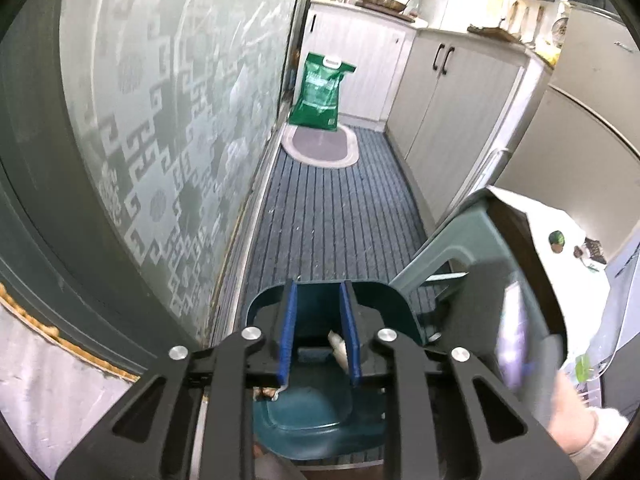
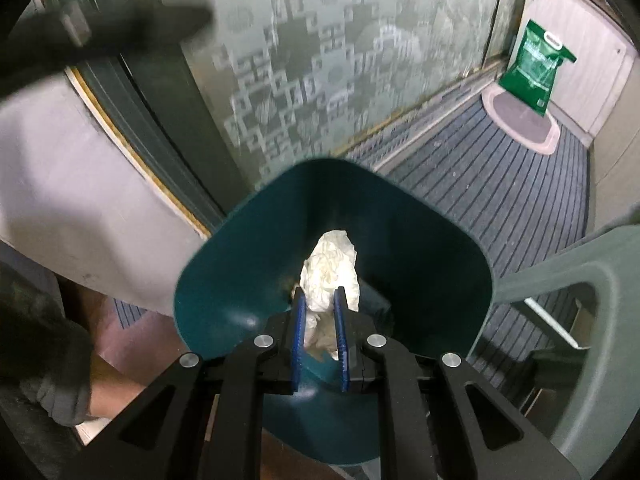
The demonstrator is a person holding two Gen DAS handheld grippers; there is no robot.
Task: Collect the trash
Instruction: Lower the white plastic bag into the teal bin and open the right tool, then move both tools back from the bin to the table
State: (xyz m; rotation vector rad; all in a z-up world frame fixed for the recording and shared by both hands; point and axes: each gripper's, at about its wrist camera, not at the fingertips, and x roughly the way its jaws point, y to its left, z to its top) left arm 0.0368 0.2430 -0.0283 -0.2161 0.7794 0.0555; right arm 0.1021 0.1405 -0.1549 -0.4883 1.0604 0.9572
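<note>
- Right hand-held gripper (image 2: 320, 322) clenched on crumpled white tissue (image 2: 332, 268), held right over the mouth of the teal bin (image 2: 420, 248) so it drops inside when let go
- Left hand-held gripper (image 1: 319, 328) has its pads apart, grasping nothing, hovering above the same bin, probably waiting for the next piece
- Bin stands on striped floor mat (image 1: 336, 216), beside grey-green stool (image 2: 592, 312)
- Drop not yet done

Right gripper (image 2: 320, 312) clamped on a crumpled white tissue (image 2: 330, 272), held over the open teal bin (image 2: 224, 280). Right of the bin, a grey stool (image 2: 600, 320); far beyond, a green bag (image 2: 534, 70).
</note>
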